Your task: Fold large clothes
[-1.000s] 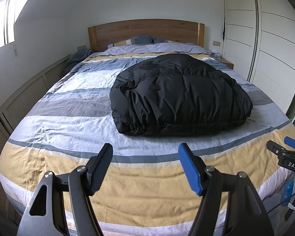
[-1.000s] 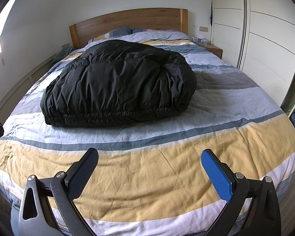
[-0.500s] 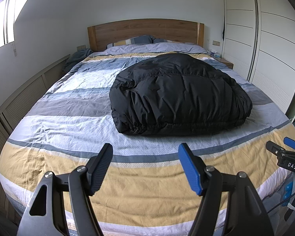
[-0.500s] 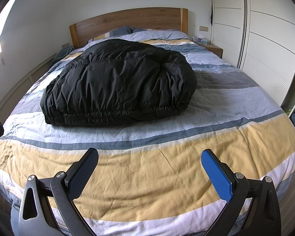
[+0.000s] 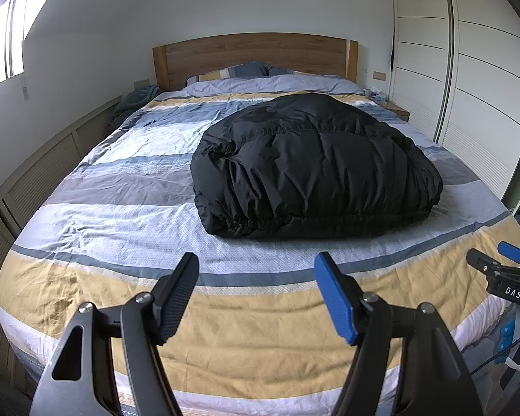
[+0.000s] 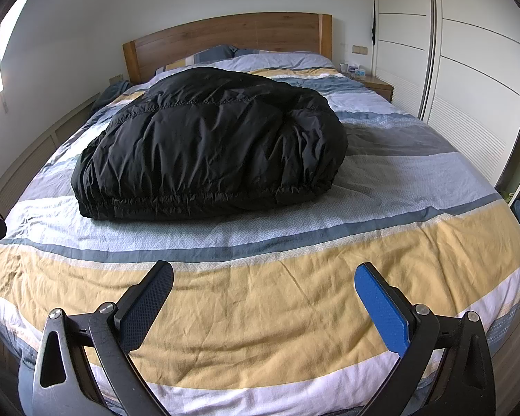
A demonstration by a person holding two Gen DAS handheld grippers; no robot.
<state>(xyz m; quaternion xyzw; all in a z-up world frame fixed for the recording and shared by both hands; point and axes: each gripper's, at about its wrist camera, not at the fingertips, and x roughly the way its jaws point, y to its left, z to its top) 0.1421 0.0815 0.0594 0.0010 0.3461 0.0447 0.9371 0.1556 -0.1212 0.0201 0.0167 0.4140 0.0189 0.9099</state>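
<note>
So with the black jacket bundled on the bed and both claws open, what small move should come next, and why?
Probably nothing more than drawing both back: the black jacket already lies as a compact bundle, and the left claw and right claw are open and clear of it.

Both wrist views looked from the foot of the bed (image 5: 86, 287) toward the headboard (image 5: 256, 55), tilted down over the yellow stripe. Left view sat further left, so the jacket (image 5: 315, 170) fell right of centre; the right gripper (image 5: 502, 260) showed at its right edge. Right view sat further right, with the jacket (image 6: 208, 149) left of centre and nearer. Both shared bed (image 6: 294, 298), headboard (image 6: 225, 34), jacket and wardrobe (image 6: 468, 69). Each saw its own fingers at the bottom.
</note>
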